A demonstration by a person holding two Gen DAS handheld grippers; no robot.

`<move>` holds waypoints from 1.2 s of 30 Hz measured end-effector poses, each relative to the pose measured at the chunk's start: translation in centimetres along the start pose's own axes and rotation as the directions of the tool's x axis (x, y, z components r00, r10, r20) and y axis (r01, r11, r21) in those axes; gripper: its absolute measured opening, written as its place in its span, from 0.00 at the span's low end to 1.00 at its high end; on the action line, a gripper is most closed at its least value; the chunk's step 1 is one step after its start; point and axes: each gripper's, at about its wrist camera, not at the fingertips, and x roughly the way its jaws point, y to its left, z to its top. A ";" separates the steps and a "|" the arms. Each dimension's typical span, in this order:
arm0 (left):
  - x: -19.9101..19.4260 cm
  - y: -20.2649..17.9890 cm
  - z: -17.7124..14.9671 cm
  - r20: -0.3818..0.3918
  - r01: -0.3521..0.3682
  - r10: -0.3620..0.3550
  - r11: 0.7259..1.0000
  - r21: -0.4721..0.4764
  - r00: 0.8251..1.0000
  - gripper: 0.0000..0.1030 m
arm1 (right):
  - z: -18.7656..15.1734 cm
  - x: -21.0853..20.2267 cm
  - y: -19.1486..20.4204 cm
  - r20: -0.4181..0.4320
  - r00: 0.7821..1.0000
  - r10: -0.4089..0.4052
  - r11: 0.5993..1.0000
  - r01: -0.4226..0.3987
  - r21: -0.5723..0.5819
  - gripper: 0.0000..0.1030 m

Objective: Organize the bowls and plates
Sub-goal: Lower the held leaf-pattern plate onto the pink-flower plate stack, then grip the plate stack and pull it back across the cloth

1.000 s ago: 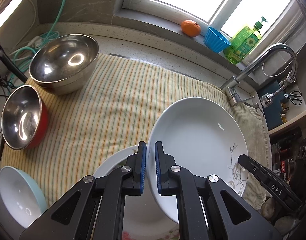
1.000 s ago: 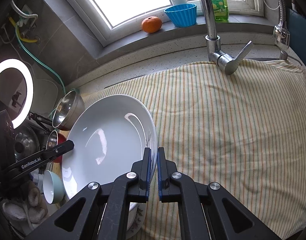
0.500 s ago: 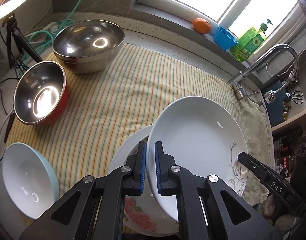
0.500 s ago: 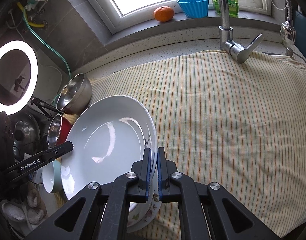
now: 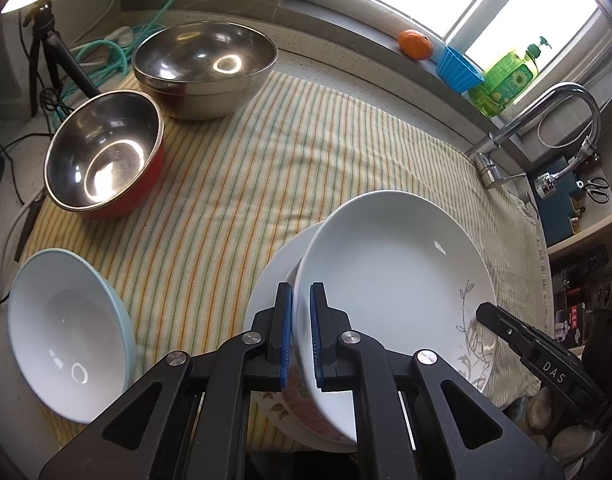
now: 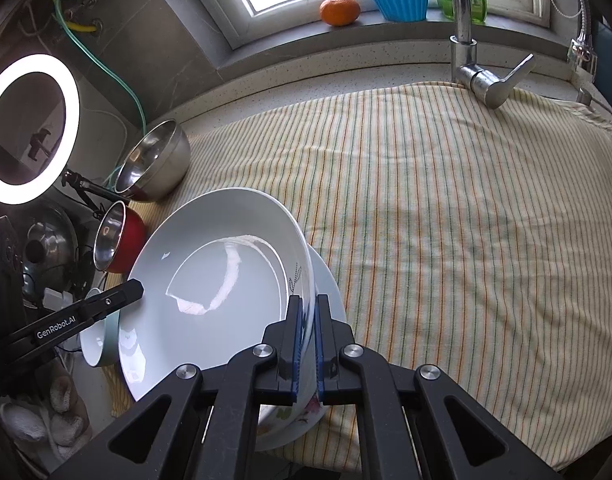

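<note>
Both grippers hold one large white plate (image 5: 390,280) with a grey leaf print by opposite rims. My left gripper (image 5: 301,336) is shut on its left rim. My right gripper (image 6: 309,344) is shut on its right rim, with the plate (image 6: 209,288) to its left. The plate is tilted just above a flowered plate (image 5: 277,280) lying on the striped cloth (image 5: 265,152); that plate's rim also shows in the right wrist view (image 6: 330,292). A pale blue bowl (image 5: 65,344), a red steel-lined bowl (image 5: 101,156) and a large steel bowl (image 5: 205,68) stand to the left.
A tap (image 6: 470,60) stands at the back right of the cloth. An orange (image 6: 340,10), a blue cup (image 6: 398,0) and a green soap bottle (image 5: 506,80) sit on the window sill. A ring light (image 6: 29,128) and tripod stand at the far left.
Both grippers have pulled back toward the near edge with the white plate. More of the flowered plate and the bowls at the left now shows.
</note>
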 end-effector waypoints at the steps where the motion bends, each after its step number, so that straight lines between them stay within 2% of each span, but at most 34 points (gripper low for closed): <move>1: 0.0 0.1 -0.2 -0.003 -0.001 0.001 1.000 -0.001 1.000 0.07 | -0.1 0.1 0.1 -0.002 1.000 -0.001 1.000 0.001 -0.002 0.05; 36: 1.0 0.5 -1.6 -0.024 -0.020 0.020 1.000 0.000 1.000 0.07 | -1.6 2.1 0.1 -0.038 0.998 -0.047 0.998 0.046 -0.039 0.06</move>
